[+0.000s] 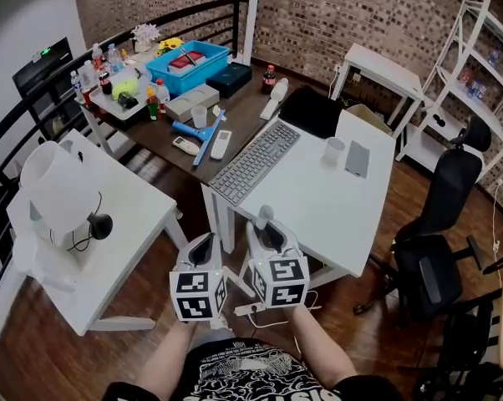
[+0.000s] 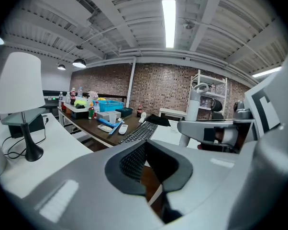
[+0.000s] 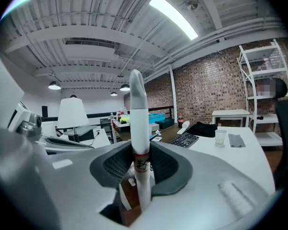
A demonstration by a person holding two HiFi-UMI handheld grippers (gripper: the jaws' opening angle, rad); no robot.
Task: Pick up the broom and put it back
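Right gripper (image 1: pixel 271 234) clamped on white broom handle (image 3: pixel 138 123) upright between its jaws, left gripper (image 2: pixel 146 169) slightly apart, empty; 1 of 2 steps done, put-back left.

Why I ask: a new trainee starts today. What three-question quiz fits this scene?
1. True or false: the left gripper holds the broom handle.
2. Which stands on the white table on the person's left? A keyboard; B lamp; C blue crate.
3. Fill in: between the right gripper's jaws the broom handle stands ___.
Key: 1 false, its jaws are empty; 2 B; 3 upright.
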